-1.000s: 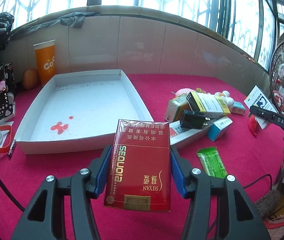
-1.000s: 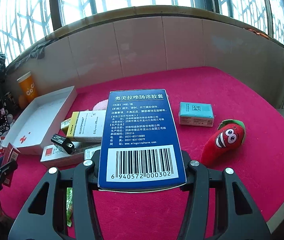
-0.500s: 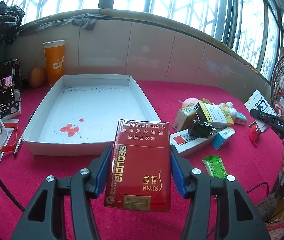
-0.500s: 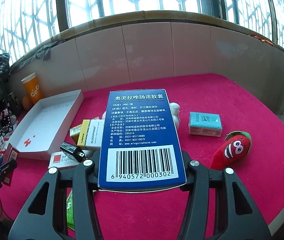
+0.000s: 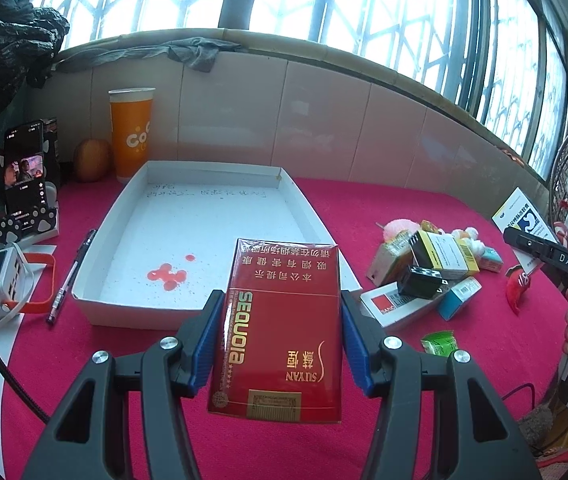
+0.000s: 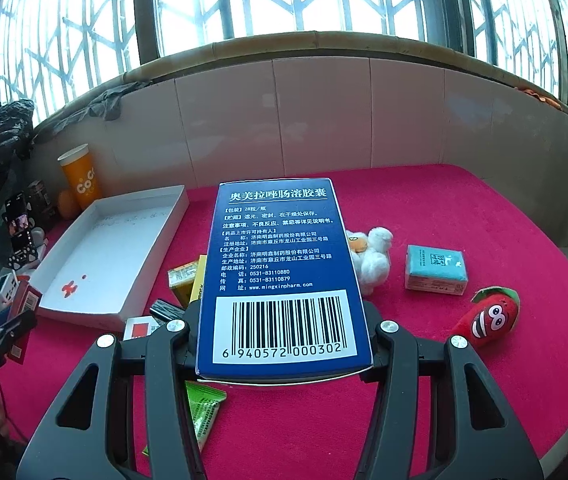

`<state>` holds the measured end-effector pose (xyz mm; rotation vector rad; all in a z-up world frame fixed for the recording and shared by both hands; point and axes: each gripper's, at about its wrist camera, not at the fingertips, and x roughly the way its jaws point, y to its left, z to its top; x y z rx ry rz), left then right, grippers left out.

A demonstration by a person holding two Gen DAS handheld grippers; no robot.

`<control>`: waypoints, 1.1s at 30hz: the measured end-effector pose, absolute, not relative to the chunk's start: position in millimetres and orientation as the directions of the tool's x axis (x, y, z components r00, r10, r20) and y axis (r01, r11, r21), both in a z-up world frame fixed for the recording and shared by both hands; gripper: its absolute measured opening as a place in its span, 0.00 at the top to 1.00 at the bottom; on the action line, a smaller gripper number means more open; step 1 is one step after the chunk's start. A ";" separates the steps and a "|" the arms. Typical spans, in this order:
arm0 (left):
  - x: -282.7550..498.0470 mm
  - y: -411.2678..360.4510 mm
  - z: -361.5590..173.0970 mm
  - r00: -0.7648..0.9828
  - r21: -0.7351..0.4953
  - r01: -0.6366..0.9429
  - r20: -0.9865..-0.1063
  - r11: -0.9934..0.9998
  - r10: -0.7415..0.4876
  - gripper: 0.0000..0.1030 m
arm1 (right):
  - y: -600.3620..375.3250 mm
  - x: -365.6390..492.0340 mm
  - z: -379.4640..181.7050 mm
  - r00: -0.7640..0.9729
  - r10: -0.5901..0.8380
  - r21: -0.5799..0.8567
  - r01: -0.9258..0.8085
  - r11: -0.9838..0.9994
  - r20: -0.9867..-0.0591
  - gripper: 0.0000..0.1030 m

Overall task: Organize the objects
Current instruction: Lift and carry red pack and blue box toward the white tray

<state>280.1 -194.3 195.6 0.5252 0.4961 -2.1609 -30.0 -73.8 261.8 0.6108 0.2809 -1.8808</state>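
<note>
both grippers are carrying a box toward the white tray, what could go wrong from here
1. The left gripper grips only the lower half of the red cigarette pack, so it might pivot or slip on release.
2. The blue medicine box hides the right gripper's view ahead, so placing it could be blind.
3. Both head for the white tray; the grippers might collide.

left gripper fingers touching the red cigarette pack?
Touching. The left wrist view shows both blue fingers pressed flat against the sides of the red cigarette pack, which the left gripper holds above the red cloth.
</note>
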 end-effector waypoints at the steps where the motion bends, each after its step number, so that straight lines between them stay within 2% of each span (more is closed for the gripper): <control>1: 281.0 -196.3 197.0 -0.563 -0.167 0.804 -0.523 -0.571 -0.640 0.47 | -75.7 -28.7 263.1 -0.279 -0.799 0.091 0.920 -0.382 -0.534 0.51; 16: 282.9 -217.9 211.1 -0.550 -0.143 0.813 -0.503 -0.564 -0.667 0.47 | -112.6 -4.8 280.7 -0.226 -0.827 0.077 0.949 -0.307 -0.515 0.50; 33: 255.3 -262.3 258.9 -0.567 -0.105 0.808 -0.405 -0.579 -0.718 0.46 | -156.0 30.6 307.6 -0.144 -0.875 0.108 0.970 -0.217 -0.462 0.50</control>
